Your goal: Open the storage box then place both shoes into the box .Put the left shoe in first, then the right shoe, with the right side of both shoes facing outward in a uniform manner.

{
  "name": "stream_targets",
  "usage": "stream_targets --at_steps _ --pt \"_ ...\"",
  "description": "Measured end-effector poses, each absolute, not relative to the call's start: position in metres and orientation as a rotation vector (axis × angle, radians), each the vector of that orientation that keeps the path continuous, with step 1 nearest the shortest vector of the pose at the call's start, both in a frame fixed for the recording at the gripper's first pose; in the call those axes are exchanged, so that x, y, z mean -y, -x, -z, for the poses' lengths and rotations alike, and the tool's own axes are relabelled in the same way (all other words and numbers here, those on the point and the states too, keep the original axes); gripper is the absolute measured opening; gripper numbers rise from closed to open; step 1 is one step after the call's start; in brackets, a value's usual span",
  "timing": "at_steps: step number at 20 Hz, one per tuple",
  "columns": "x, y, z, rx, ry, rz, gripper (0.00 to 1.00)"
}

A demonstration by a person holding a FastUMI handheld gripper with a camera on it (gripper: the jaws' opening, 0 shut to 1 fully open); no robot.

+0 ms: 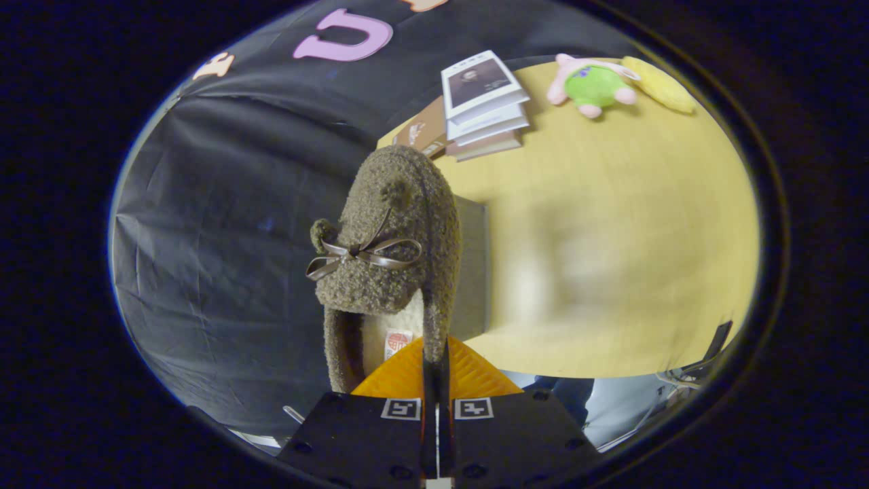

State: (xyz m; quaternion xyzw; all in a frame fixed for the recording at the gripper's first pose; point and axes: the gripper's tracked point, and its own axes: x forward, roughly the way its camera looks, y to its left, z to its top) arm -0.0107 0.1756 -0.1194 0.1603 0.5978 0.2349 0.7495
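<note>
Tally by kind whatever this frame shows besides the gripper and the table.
Shoes: 1, a fuzzy brown slipper pinched at its collar by the gripper
Book stacks: 1
Plush toys: 1, green and pink
Yellow things: 1
Total: 4

The claw point(435, 356) has its fingers pinched tight on the side wall of a fuzzy brown slipper point(383, 251), which hangs straight ahead of them and blocks the way forward. Just behind the slipper stands a grey box point(473, 268), touching or nearly so. Beyond it the yellow surface point(611, 224) lies wide and bare across its middle, open for passage. At its far end a stack of books point(483, 105), a plush toy point(593, 85) and a yellow thing point(658, 85) crowd the edge.
</note>
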Motion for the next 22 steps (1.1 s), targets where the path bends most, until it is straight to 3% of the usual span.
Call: stream_targets --at_steps 9,22 --pt "-0.271 0.0 0.165 -1.356 -0.272 -0.509 0.04" --pt "-0.274 -0.022 0.244 -1.308 -0.053 -0.332 0.05"
